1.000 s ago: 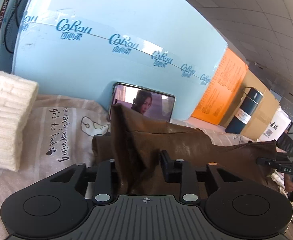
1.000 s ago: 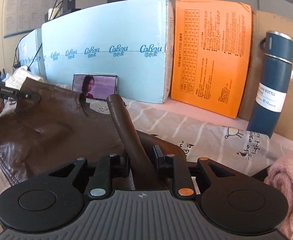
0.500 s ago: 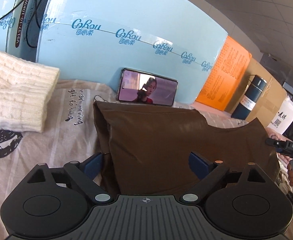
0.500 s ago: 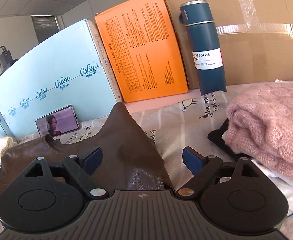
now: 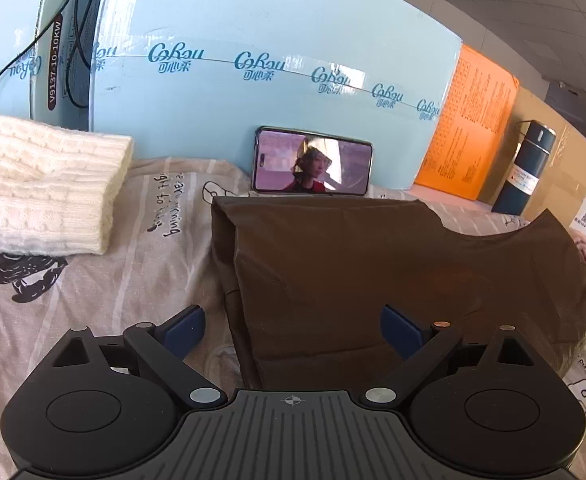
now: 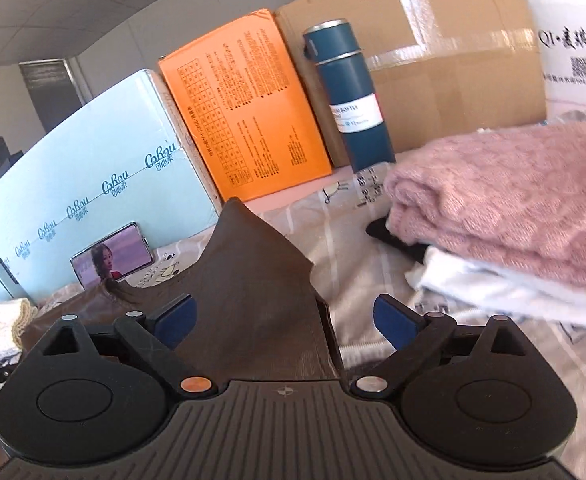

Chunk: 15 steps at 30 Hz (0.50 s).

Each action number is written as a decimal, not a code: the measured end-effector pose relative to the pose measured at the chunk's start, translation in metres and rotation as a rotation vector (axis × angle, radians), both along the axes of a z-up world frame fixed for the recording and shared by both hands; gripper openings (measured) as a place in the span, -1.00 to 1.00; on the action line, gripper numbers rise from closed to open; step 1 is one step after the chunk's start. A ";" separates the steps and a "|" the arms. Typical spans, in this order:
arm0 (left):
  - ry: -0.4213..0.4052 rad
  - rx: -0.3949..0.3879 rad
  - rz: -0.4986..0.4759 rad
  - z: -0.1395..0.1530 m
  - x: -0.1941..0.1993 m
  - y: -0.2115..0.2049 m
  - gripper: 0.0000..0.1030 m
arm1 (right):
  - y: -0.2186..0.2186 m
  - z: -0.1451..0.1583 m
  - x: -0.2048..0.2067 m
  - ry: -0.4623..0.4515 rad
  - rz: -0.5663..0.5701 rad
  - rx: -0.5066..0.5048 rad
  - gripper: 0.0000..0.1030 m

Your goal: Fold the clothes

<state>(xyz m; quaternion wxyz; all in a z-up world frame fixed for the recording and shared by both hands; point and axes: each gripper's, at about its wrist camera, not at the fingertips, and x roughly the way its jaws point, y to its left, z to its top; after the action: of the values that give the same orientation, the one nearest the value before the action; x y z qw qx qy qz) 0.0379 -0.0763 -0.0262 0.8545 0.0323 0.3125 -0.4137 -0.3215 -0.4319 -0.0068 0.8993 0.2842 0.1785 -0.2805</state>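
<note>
A brown leather-like garment (image 5: 373, 272) lies folded on the printed bedsheet (image 5: 133, 272), its far right corner standing up in a peak. It also shows in the right wrist view (image 6: 253, 280). My left gripper (image 5: 293, 326) is open just above its near left edge, jaws wide apart, holding nothing. My right gripper (image 6: 285, 316) is open over the garment's right end, holding nothing.
A folded cream knit sweater (image 5: 41, 184) lies at left. A phone (image 5: 313, 162) leans on a light blue box (image 5: 273, 40). An orange box (image 6: 245, 120), a blue bottle (image 6: 349, 92) and a cardboard box (image 6: 453, 52) stand behind. A pink sweater (image 6: 513, 196) on white clothes lies at right.
Both grippers were shut on the lifted brown garment a second ago. They opened and let it drop flat, then drew back slightly; the right one turned toward the pink sweater.
</note>
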 end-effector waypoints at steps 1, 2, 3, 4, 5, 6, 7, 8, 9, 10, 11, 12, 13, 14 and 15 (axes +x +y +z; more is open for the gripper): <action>-0.004 0.007 -0.002 -0.001 -0.002 -0.001 0.87 | 0.002 -0.002 -0.006 -0.006 -0.009 0.038 0.90; -0.008 0.012 -0.006 -0.001 -0.003 -0.002 0.87 | 0.003 -0.004 -0.011 -0.012 -0.015 0.077 0.90; -0.010 0.014 -0.010 -0.001 -0.005 -0.002 0.87 | 0.002 -0.007 -0.012 -0.018 -0.009 0.119 0.90; -0.011 0.011 -0.015 -0.001 -0.007 -0.001 0.87 | 0.002 -0.011 -0.013 -0.024 -0.004 0.160 0.90; -0.012 0.008 -0.020 0.000 -0.010 -0.001 0.87 | 0.001 -0.014 -0.014 -0.030 0.002 0.201 0.90; -0.013 0.006 -0.022 0.000 -0.012 0.000 0.87 | 0.001 -0.017 -0.014 -0.036 0.008 0.243 0.90; -0.009 0.000 -0.021 0.000 -0.013 0.002 0.87 | 0.000 -0.021 -0.015 -0.043 0.013 0.284 0.90; 0.002 -0.012 -0.021 -0.001 -0.014 0.004 0.87 | 0.000 -0.024 -0.016 -0.049 0.019 0.326 0.90; 0.012 -0.024 -0.022 -0.002 -0.015 0.006 0.87 | -0.001 -0.027 -0.016 -0.054 0.025 0.363 0.90; 0.022 -0.036 -0.022 -0.003 -0.015 0.008 0.87 | -0.002 -0.030 -0.012 -0.057 0.033 0.384 0.90; 0.032 -0.048 -0.022 -0.004 -0.016 0.010 0.88 | -0.003 -0.032 -0.007 -0.061 0.037 0.395 0.90; 0.043 -0.060 -0.023 -0.005 -0.017 0.012 0.89 | -0.004 -0.034 -0.002 -0.074 0.036 0.399 0.90; 0.051 -0.066 -0.021 -0.006 -0.017 0.013 0.89 | -0.006 -0.036 0.004 -0.098 0.024 0.402 0.90; 0.055 -0.065 -0.020 -0.007 -0.017 0.012 0.89 | -0.008 -0.037 0.010 -0.122 0.013 0.405 0.92; 0.057 -0.066 -0.024 -0.007 -0.017 0.011 0.89 | -0.010 -0.039 0.015 -0.149 -0.004 0.405 0.94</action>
<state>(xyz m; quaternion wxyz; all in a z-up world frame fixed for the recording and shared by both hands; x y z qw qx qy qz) 0.0214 -0.0650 -0.0336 0.8408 -0.0038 0.3223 -0.4348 -0.3063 -0.4420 -0.0460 0.8338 0.4795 0.1638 -0.2189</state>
